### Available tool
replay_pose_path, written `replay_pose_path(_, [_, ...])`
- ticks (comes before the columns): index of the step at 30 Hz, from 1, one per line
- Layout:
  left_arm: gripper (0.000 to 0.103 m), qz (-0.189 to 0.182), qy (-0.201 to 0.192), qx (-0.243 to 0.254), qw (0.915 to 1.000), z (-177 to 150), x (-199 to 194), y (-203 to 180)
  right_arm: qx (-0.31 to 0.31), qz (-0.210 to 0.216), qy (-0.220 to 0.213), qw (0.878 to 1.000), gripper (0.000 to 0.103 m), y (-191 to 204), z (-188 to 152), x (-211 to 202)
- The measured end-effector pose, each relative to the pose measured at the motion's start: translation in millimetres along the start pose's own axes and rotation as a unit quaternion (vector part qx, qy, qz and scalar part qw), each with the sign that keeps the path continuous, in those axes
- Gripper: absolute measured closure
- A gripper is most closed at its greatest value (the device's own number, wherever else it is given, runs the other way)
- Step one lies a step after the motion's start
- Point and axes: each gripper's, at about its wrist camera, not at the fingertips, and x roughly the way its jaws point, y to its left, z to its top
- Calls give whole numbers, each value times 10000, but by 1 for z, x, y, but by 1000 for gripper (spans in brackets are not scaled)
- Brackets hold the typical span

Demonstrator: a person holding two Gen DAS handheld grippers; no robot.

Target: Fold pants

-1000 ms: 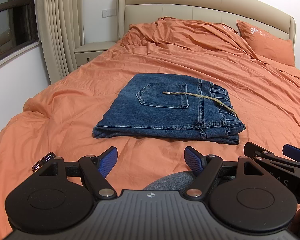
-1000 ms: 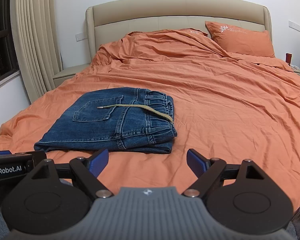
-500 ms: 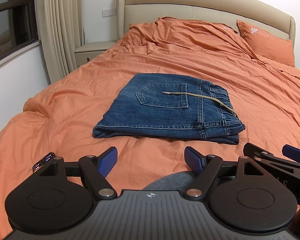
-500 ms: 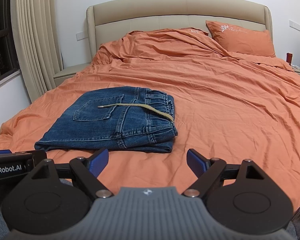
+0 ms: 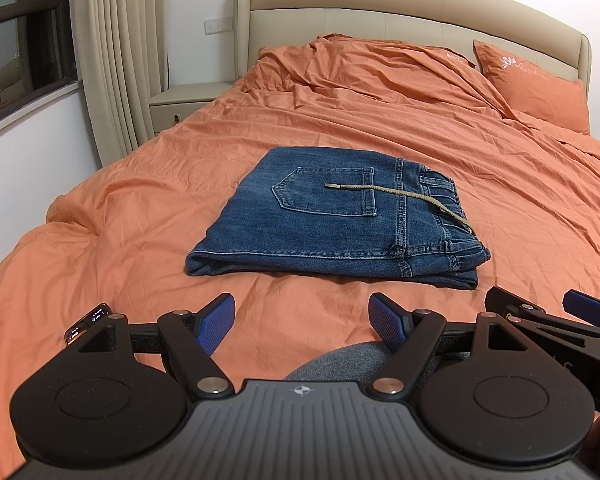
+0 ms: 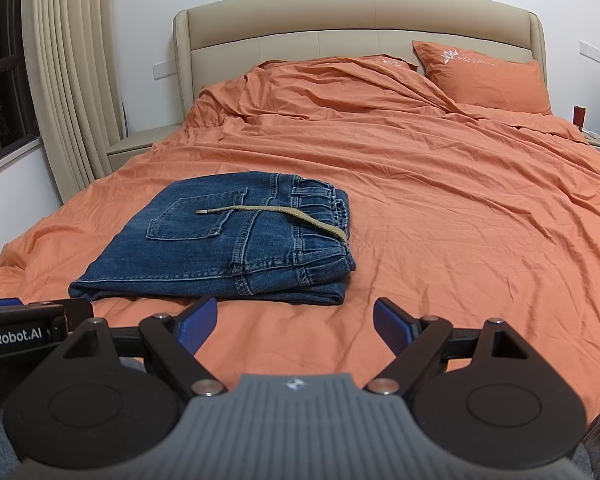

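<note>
Filling most of both views, the bed [image 5: 380, 120] carries a wrinkled orange duvet [image 6: 460, 208], with a beige padded headboard [image 6: 360, 20] across the top of the frame. An orange pillow [image 6: 488, 76] lies at the upper right against that headboard. Cream curtains [image 5: 116, 52] hang at the upper left beside a dark window [image 5: 20, 40], and a beige nightstand [image 5: 184, 100] stands between curtains and bed.

The blue denim pants [image 5: 332, 216] lie folded into a compact rectangle on the duvet, at the centre of the left wrist view and left of centre in the right wrist view [image 6: 228, 240]. Back pocket faces up; the waistband sits on the right side of the stack. A tan drawstring [image 5: 400, 196] lies across the pocket and waistband, metal tip pointing left.

The left gripper [image 5: 302, 318] sits at bottom centre of its frame, blue pads spread wide apart, holding nothing, short of the pants' near edge. The right gripper [image 6: 296, 320] is likewise spread wide and empty, apart from the fabric. Each gripper shows at the lower edge of the other's view.
</note>
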Motion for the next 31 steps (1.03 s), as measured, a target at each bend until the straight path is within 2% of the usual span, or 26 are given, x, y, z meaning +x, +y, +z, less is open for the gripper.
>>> replay_pose_path(31, [14,30,-41,52,10000,0,-4,-2,-18,27,34,10000,22,-2,-1,1])
